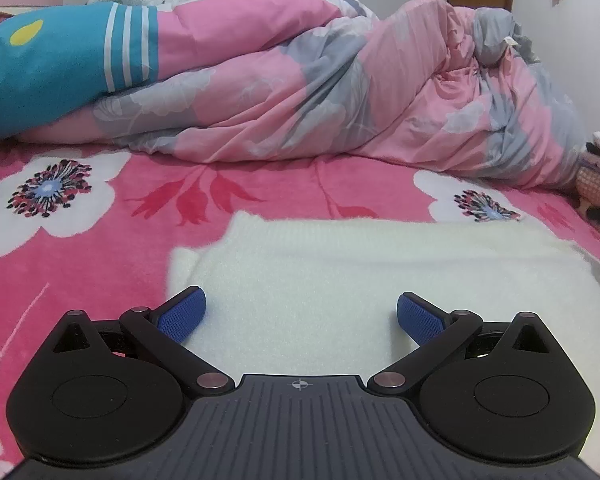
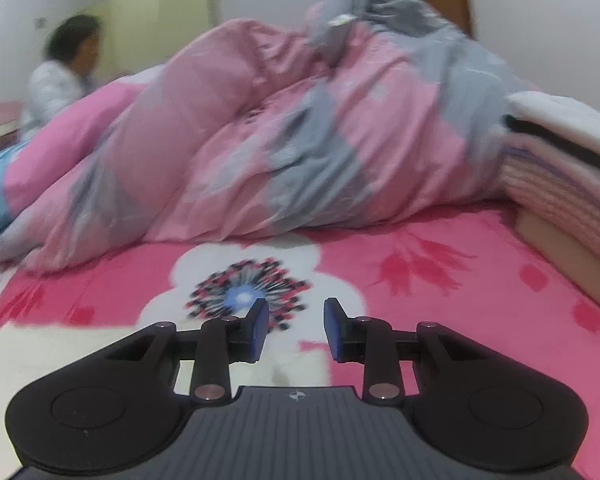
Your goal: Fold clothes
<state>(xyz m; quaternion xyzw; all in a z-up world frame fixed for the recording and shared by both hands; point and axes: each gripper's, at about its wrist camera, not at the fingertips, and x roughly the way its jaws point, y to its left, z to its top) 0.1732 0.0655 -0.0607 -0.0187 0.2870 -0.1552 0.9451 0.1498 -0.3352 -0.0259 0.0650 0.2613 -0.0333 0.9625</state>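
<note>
Left gripper (image 1: 301,312): jaws wide apart over the folded white fluffy sweater (image 1: 380,280); nothing held
Right gripper (image 2: 296,328): jaws narrowly apart, empty, above the pink floral bed blanket (image 2: 440,280)

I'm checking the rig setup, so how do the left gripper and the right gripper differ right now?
The left gripper has its jaws spread wide; the right gripper has them much closer together, with a gap between. The left gripper hangs over the white knit garment; the right gripper hangs over the pink flowered blanket. The left view is sharp, the right blurred. Both have blue pads and hold nothing.
</note>
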